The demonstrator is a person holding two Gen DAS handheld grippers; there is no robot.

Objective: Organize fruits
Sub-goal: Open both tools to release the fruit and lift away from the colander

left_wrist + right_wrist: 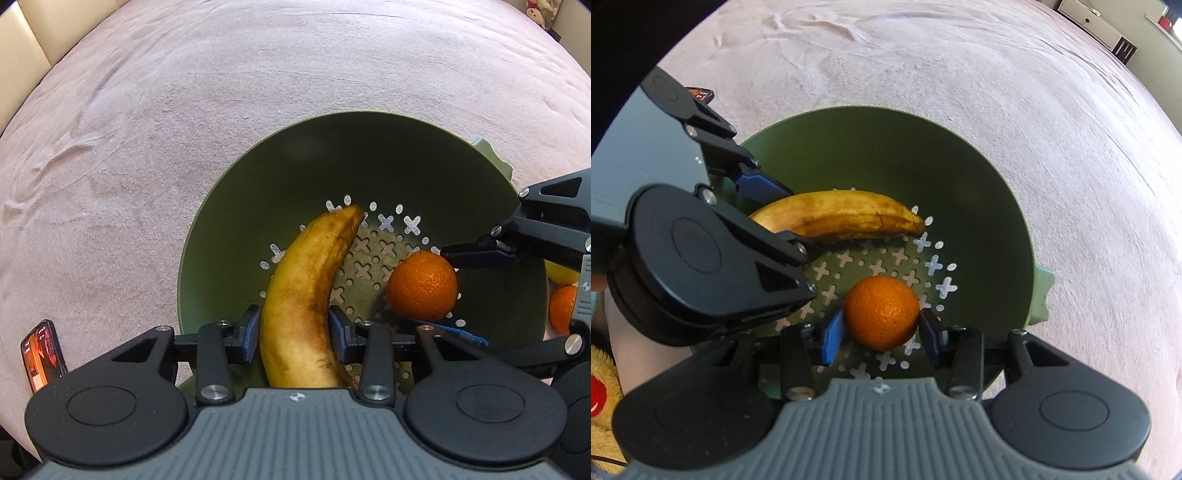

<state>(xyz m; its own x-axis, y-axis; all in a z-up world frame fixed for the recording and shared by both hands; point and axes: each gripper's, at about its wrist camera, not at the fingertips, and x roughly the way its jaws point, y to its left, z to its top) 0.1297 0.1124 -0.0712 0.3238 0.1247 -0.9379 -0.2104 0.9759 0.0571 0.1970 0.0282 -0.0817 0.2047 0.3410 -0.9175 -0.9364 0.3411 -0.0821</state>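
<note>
A green colander (332, 158) (923, 155) stands on the pink cloth. My left gripper (293, 332) is shut on a spotted yellow banana (310, 295) and holds it inside the colander; the banana also shows in the right wrist view (842, 218). My right gripper (881, 332) is shut on an orange (882, 317) low inside the colander, over the perforated bottom. The orange (423, 286) and the right gripper's fingers (476, 253) also show in the left wrist view.
A phone (42, 356) lies on the pink cloth (147, 147) to the left of the colander. Another orange (563, 308) and a yellow fruit (561, 271) lie right of the colander. A yellow plush thing (602, 387) sits at the lower left.
</note>
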